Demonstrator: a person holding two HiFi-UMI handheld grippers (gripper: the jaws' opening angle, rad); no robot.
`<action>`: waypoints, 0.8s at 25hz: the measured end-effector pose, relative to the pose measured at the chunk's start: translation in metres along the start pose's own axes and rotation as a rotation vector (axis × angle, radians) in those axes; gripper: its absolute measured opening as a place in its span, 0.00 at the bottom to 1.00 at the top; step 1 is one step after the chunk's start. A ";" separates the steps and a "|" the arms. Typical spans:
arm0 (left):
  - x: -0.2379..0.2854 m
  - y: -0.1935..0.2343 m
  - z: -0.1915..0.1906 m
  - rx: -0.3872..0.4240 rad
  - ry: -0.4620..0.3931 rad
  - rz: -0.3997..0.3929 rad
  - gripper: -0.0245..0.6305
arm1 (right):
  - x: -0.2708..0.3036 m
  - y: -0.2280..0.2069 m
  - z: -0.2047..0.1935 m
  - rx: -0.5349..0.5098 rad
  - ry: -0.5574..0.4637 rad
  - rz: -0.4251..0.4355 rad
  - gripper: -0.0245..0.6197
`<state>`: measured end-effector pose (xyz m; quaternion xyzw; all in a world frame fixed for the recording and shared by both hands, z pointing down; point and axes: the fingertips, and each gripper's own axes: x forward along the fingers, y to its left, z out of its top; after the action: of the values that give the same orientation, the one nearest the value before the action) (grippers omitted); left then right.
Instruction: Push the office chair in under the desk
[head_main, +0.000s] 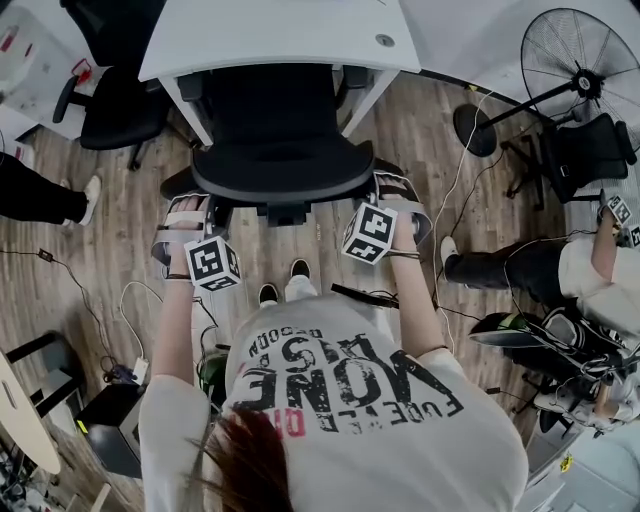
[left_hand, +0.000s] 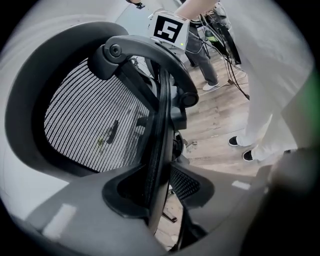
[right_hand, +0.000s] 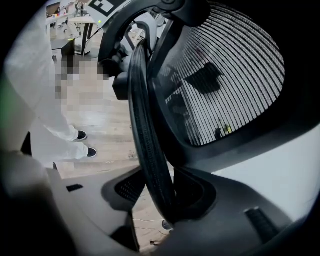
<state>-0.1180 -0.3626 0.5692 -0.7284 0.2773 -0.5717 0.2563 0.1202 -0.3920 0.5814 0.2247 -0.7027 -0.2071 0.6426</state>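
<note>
Black office chair (head_main: 280, 130) has its back rim clamped by the left gripper (head_main: 186, 218) and right gripper (head_main: 400, 200).

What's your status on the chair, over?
Left tongs, right tongs clamped on backrest of black mesh office chair. Chair partly under white desk. Nothing seen blocking.

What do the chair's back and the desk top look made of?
The back is see-through striped mesh, likely woven fabric, in a matte dark frame, probably plastic. The desk top is flat, plain white, likely laminated board; can't confirm.
</note>
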 end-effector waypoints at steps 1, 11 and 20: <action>0.001 0.001 -0.001 0.000 0.000 0.001 0.27 | 0.001 -0.001 0.001 0.001 -0.001 -0.001 0.32; 0.012 0.014 -0.012 0.004 -0.001 0.004 0.27 | 0.011 -0.013 0.011 0.004 -0.003 -0.010 0.32; 0.017 0.022 -0.022 0.019 -0.016 -0.001 0.27 | 0.016 -0.016 0.020 0.005 -0.016 -0.007 0.32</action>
<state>-0.1391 -0.3913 0.5708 -0.7306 0.2691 -0.5688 0.2651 0.0998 -0.4145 0.5828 0.2269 -0.7076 -0.2093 0.6356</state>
